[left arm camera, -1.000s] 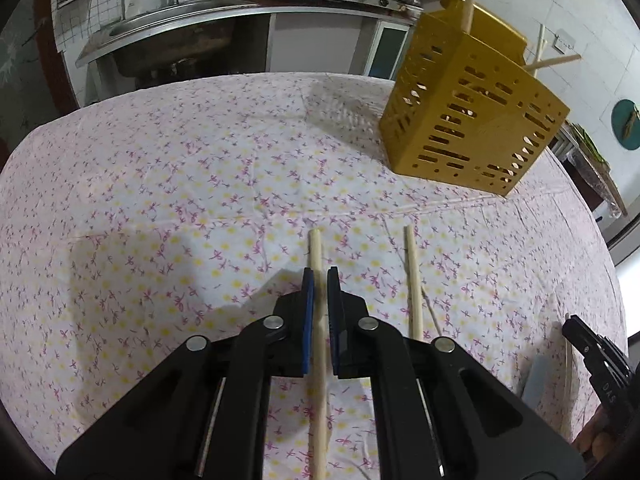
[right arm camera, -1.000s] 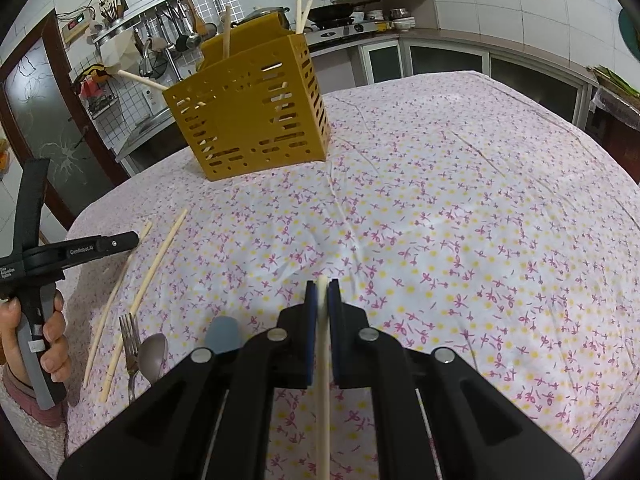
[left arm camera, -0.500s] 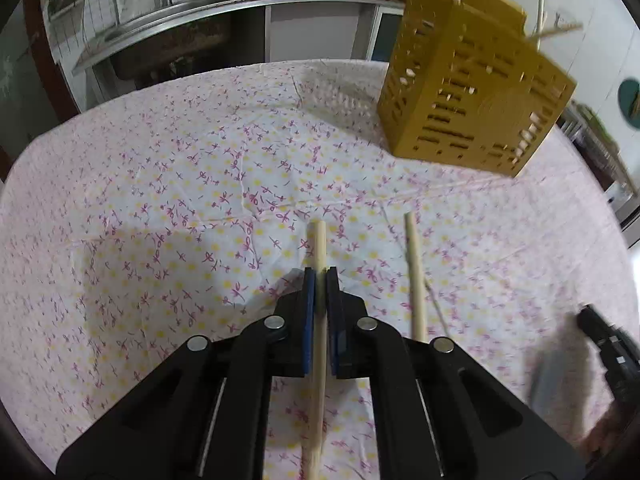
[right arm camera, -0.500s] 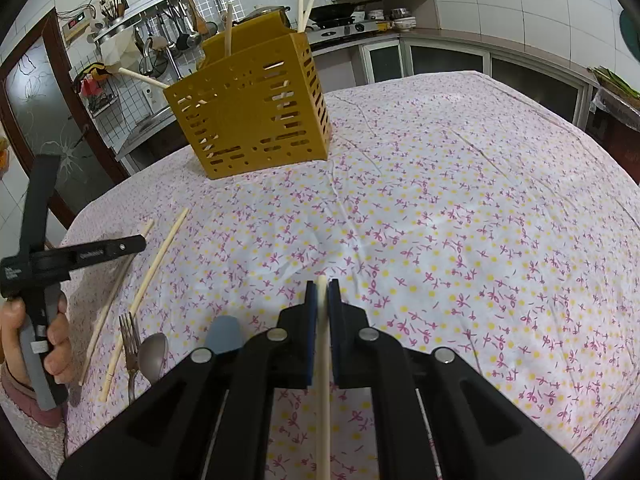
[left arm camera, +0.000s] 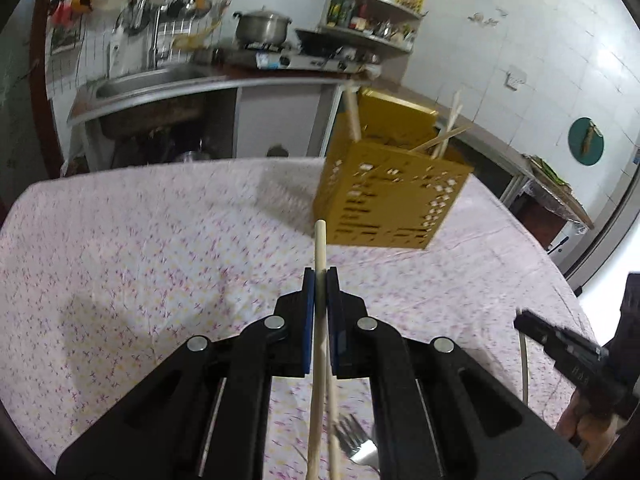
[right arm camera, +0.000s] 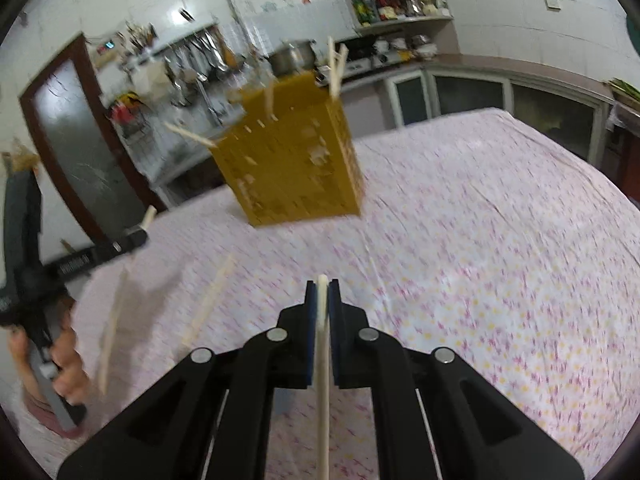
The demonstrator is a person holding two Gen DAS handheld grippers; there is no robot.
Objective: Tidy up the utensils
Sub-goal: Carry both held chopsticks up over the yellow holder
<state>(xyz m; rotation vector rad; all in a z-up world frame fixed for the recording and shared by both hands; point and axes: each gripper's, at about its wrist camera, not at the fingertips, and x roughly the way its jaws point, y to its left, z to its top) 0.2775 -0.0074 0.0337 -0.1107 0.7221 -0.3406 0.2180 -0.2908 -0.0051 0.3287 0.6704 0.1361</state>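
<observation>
in the left wrist view the left gripper (left arm camera: 320,276) fills the lower middle of the frame, its fingers (left arm camera: 307,320) clamped on a chopstick (left arm camera: 318,320) that runs up between the blue pads and pokes out past their tips toward the centre. the stick's tip lies against the lower left corner of the yellow holder (left arm camera: 384,200) in the picture, though whether it is close to it cannot be told. the holder stands on the surface (left arm camera: 140,240), a table under a flowered cloth, right of centre, with more sticks leaning out of its top. at the bottom edge, just right of the held stick, a second loose stick (left arm camera: 334,432) and a fork (left arm camera: 354,436) lie on the cloth. at the lower right edge the right gripper (left arm camera: 560,344) shows from the side, with a hand (left arm camera: 584,428) under it.

in the right wrist view, which is blurred, the right gripper (right arm camera: 322,284) sits at lower middle with its fingers (right arm camera: 309,320) clamped on a pale chopstick (right arm camera: 323,360) whose tip just clears the pads. the holder (right arm camera: 288,168) stands above centre on the cloth (right arm camera: 480,240), sticks rising from it. two loose sticks (right arm camera: 208,300) lie on the cloth at centre left. at the left edge the left gripper (right arm camera: 132,238) appears side-on, carried by a hand (right arm camera: 68,364), with the end of its stick showing beyond the tips.

a kitchen counter with a pot (left arm camera: 262,26), a sink and hanging tools fills the top of both views.
</observation>
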